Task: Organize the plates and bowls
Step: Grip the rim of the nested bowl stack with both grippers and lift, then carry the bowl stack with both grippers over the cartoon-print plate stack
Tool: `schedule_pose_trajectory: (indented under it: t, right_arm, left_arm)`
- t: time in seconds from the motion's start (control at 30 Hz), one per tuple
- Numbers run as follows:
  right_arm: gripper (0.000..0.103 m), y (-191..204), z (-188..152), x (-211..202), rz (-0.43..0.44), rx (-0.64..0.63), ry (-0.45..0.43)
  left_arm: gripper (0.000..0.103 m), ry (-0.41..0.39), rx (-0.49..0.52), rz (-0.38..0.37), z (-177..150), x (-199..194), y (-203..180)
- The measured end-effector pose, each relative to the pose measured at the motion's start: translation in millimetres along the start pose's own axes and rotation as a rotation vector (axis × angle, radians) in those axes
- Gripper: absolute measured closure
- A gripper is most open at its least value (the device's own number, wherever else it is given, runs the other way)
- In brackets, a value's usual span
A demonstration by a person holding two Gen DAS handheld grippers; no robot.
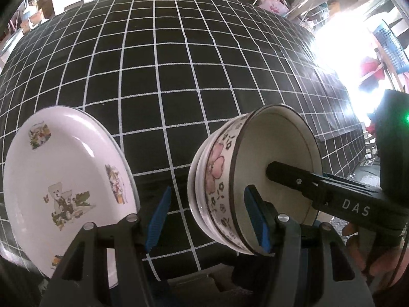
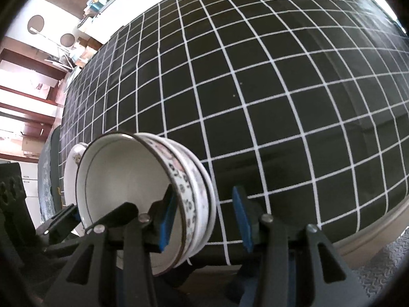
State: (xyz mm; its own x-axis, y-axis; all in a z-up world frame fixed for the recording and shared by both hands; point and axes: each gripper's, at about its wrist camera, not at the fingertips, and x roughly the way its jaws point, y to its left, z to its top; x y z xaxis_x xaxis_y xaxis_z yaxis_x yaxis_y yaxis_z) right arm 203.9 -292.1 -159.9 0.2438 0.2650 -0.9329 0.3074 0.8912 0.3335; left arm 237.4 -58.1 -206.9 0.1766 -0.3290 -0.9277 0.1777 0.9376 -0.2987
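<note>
**While both grippers are crowding one bowl, a slip is looming**

Because the tablecloth (image 1: 179, 81) is lying slack, the plate (image 1: 64, 179) and bowl stack (image 1: 230, 179) could be sliding. The bowls are sitting just right of the plate. Both grippers are gaping wide: the left gripper (image 1: 207, 222) and right gripper (image 2: 204, 220) are each straddling the bowl wall, neither pinching.

Tabletop (image 1: 179, 81) — black cloth w/ white grid lines. Strong window glare (image 1: 334, 51) at right. Blue perforated crate (image 1: 389, 43) nearby. Cluttered shelving (image 2: 33, 97) — red-brown frames, boxes. Grey textured floor (image 2: 383, 268).
</note>
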Motion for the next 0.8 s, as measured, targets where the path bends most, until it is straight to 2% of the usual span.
schedule_pose_trajectory:
  t: [0.47, 0.8]
  right_arm:
    - [0.055, -5.3, 0.0, 2.1, 0.084, 0.013, 0.007]
    - [0.055, -19.3, 2.4, 2.7, 0.145, 0.040, 0.013]
  left_arm:
    - [0.046, 0.017, 0.020, -0.024, -1.0, 19.3, -14.1]
    - [0.046, 0.008, -0.016, -0.050, 1.6, 24.3, -15.1]
